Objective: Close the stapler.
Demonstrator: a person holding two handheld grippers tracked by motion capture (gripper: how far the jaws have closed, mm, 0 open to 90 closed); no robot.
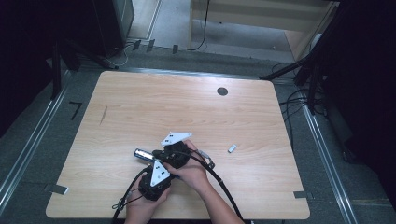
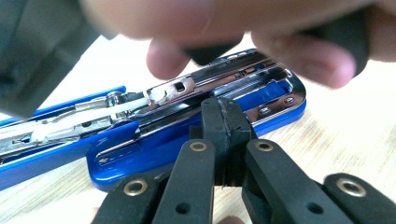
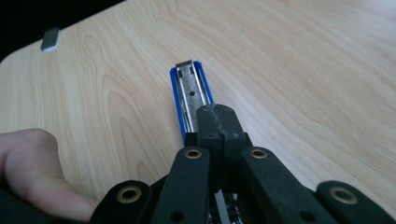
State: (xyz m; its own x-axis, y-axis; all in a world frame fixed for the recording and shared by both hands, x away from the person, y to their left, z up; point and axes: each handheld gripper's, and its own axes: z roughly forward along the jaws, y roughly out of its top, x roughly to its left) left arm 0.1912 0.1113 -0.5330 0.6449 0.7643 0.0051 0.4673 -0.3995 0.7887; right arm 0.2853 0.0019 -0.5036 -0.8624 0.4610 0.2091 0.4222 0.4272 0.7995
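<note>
A blue stapler (image 2: 140,144) lies swung open on the wooden table (image 1: 140,107), its chrome staple channel (image 2: 224,77) and white spring strip showing. My left gripper (image 2: 225,109) has its jaws together, tips at the stapler's blue side. My right gripper (image 3: 217,116) also has its jaws together, above the stapler's other arm (image 3: 189,88), which runs out beyond the tips. I cannot tell whether either pinches a part. In the high view both grippers (image 1: 161,163) huddle near the front edge, and the stapler's metal end (image 1: 141,153) sticks out to the left.
A small grey block (image 1: 232,148) lies to the right of the hands, also seen as the grey block (image 3: 50,38) far off. A round dark grommet (image 1: 222,91) sits at the table's back. Cables trail off the front edge. Fingers of the other hand (image 2: 163,58) hover over the stapler.
</note>
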